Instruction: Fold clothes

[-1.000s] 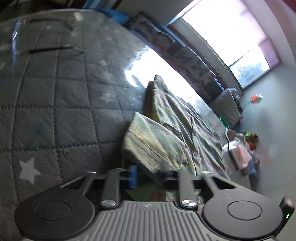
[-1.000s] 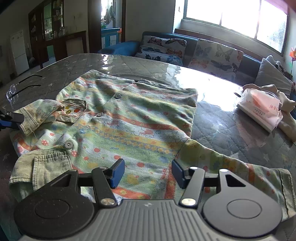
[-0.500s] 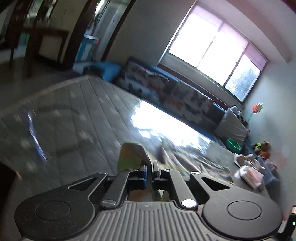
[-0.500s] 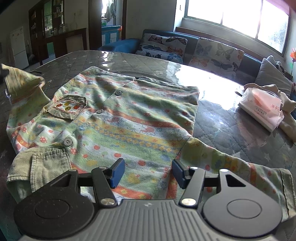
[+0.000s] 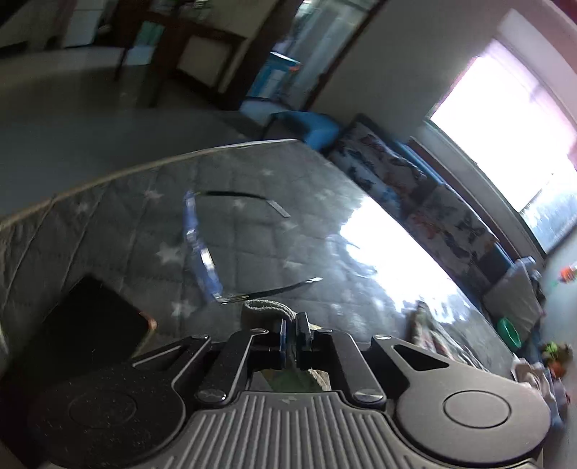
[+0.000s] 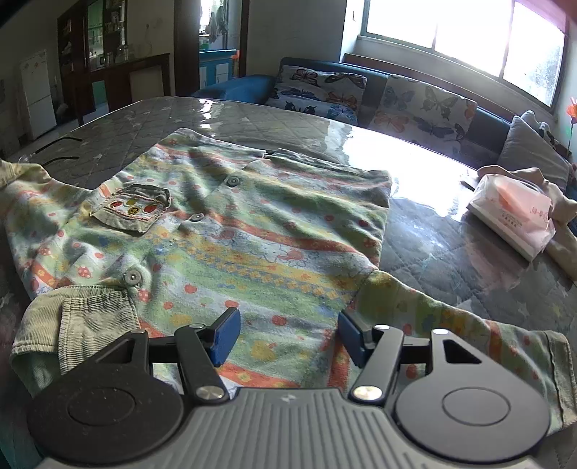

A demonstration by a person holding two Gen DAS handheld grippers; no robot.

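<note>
Right in the middle of the table (image 6: 450, 252) lies the shirt (image 6: 252, 234), spread flat with its front side up. It is green with orange stripes and little dots. Three buttons (image 6: 197, 217) run down its front. A small pocket (image 6: 135, 211) with pictures on it sits on the chest. One sleeve (image 6: 468, 324) reaches out to the right, flat on the table. The other sleeve goes off to the left edge of the right view, and its cuff (image 5: 268, 312) is pinched in the left gripper (image 5: 290, 337). That gripper's jaws are closed tight on the cuff.

The right gripper (image 6: 288, 335) hangs low over the bottom part of the shirt. Its blue pads (image 6: 225, 335) are wide apart and hold nothing.

Near the left gripper, a pair of glasses (image 5: 202, 252) lies on the table. Its dark arms also show at the far left in the right view. A dark flat thing (image 5: 93, 324) sits close by; it is too blurry to tell what it is.

On the right side of the table is a pack of tissues (image 6: 512, 216), with some pale cloth (image 6: 555, 202) just behind it. The tabletop is grey with stars and shines where the sun hits it. A sofa (image 6: 396, 101) with butterfly cushions stands behind the table, under a bright window (image 6: 468, 32).
</note>
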